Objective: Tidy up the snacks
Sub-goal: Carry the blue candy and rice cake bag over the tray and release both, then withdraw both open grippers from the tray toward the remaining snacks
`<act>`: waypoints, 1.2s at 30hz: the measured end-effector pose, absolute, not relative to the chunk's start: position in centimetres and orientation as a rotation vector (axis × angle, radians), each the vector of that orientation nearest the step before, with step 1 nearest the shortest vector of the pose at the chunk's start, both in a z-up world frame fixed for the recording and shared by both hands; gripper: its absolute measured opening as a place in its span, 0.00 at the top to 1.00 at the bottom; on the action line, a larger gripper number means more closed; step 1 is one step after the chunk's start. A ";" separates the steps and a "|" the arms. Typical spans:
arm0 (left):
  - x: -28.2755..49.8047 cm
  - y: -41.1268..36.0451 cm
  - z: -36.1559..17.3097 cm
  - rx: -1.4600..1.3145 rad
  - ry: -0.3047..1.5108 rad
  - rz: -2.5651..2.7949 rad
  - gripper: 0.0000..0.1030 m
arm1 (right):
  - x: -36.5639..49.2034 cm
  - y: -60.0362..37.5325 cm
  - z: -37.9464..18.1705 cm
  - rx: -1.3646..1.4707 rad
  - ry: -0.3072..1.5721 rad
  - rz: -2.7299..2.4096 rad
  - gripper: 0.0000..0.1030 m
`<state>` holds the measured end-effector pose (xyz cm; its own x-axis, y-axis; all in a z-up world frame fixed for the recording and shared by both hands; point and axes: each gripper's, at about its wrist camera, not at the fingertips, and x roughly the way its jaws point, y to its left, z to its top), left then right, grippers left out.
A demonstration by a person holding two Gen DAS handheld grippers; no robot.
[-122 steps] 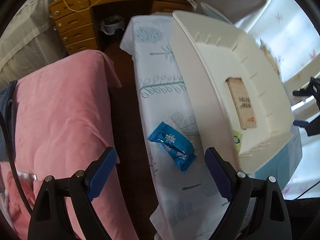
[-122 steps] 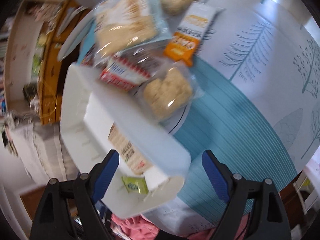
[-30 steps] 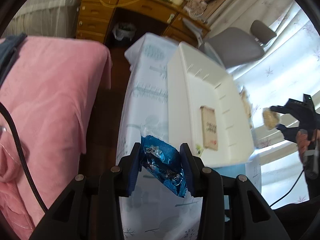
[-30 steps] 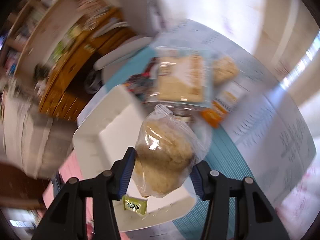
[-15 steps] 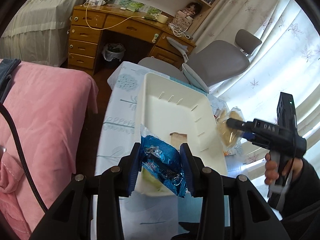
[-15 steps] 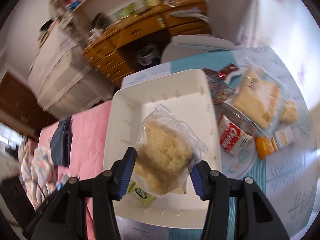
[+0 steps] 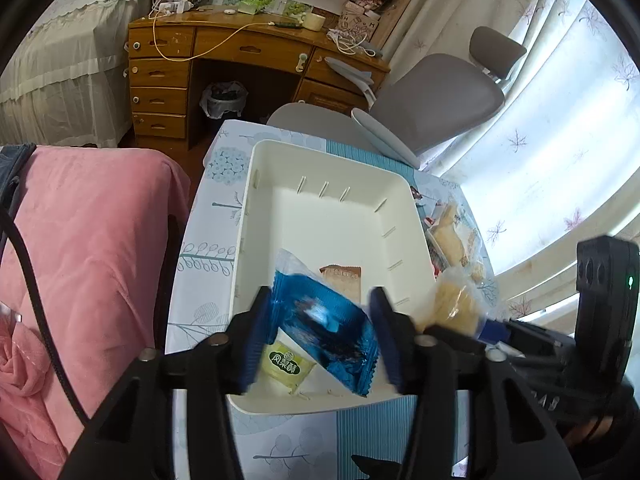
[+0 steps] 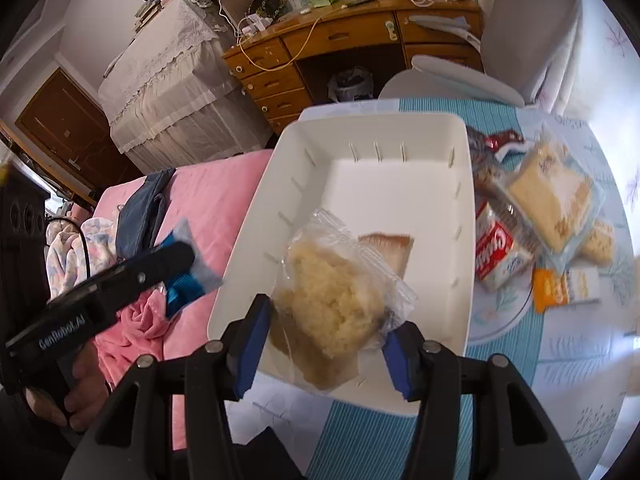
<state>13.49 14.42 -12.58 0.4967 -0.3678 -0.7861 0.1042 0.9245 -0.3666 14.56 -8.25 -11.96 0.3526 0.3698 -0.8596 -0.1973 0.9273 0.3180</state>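
While left wrist shows green packet [image 7: 285, 364], right hides it.

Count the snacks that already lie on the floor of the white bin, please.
2: a small green packet at the near end of the white bin and a brown packet mid-floor. Others may hide under the held snacks.

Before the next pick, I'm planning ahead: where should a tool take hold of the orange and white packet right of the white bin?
Grip the orange and white packet across its short width, near the middle, from above. It lies flat, long side running left to right, and its long edges look freer than its left end, crowded by the red and white packet.
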 end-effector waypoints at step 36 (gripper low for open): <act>8.9 3.5 -10.8 -0.213 1.140 -0.178 0.18 | 9.7 -18.3 -9.9 0.033 1.034 0.283 0.19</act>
<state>8.88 3.49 -10.79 0.4070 -0.2478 -0.8792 0.0313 0.9657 -0.2576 9.65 -18.32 -9.92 0.4784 0.2477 -0.8425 -0.2164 0.9631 0.1602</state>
